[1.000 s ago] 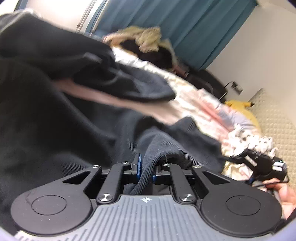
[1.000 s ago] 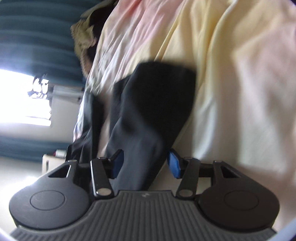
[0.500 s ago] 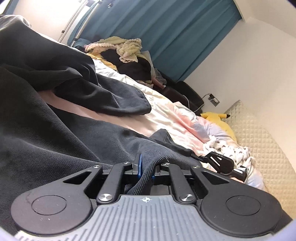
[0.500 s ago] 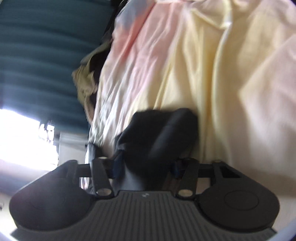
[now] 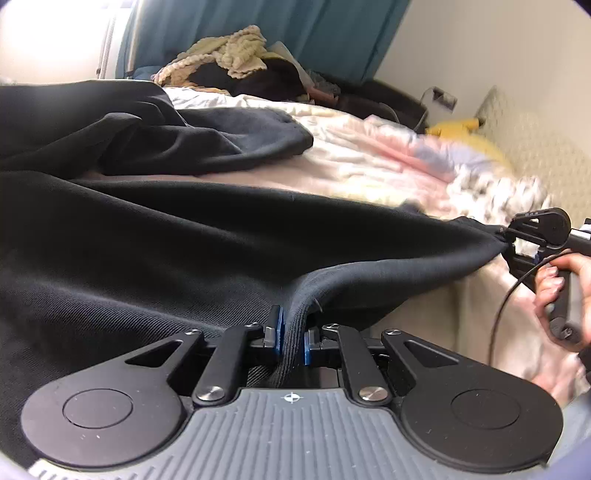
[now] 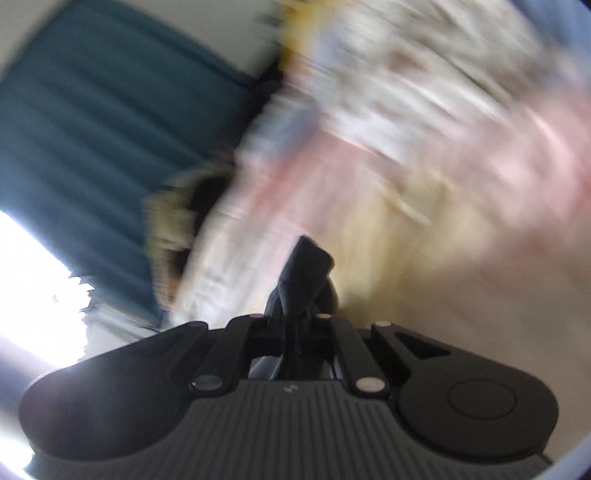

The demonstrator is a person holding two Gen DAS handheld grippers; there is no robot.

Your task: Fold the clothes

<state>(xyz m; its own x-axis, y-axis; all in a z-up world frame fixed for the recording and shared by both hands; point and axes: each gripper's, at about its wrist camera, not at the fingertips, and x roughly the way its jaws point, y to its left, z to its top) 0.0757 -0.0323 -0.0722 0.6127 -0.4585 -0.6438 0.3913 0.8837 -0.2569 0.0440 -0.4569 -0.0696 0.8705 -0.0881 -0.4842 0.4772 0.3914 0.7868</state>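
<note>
Left wrist view: the left gripper (image 5: 291, 334) pinches a ribbed hem of the black garment (image 5: 184, 251) between its blue pads (image 5: 277, 328); the cloth stands up as a narrow fold in the gap. From there the garment spreads left and far over the bed (image 5: 369, 166), covering most of the near and left part of the view. Its edge runs taut to the right, where the right gripper (image 5: 508, 242) grips a corner of it, lifted above the pale sheet. A hand (image 5: 561, 291) at the right edge wraps that gripper's handle, with a thin cable (image 5: 506, 299) looping beside it. A second dark fold (image 5: 207, 140) lies farther back on the left, resting on the sheet. At the far end of the bed sits a heap of beige and black clothes (image 5: 236, 62) before a teal curtain (image 5: 295, 29). A yellow plush (image 5: 458, 127) lies at the far right near the quilted headboard (image 5: 535, 155).

Right wrist view: heavy blur. The right gripper (image 6: 295, 321) has its fingers pressed close on a bunched corner of the black garment (image 6: 304, 273), which pokes out ahead of the fingertips. Beyond it, the pink and cream sheet (image 6: 424, 166) smears across the right and far side. The teal curtain (image 6: 92, 129) fills the left, with bright window glare (image 6: 33, 288) below it. The beige heap (image 6: 166, 221) shows only as a streak between curtain and sheet.
</note>
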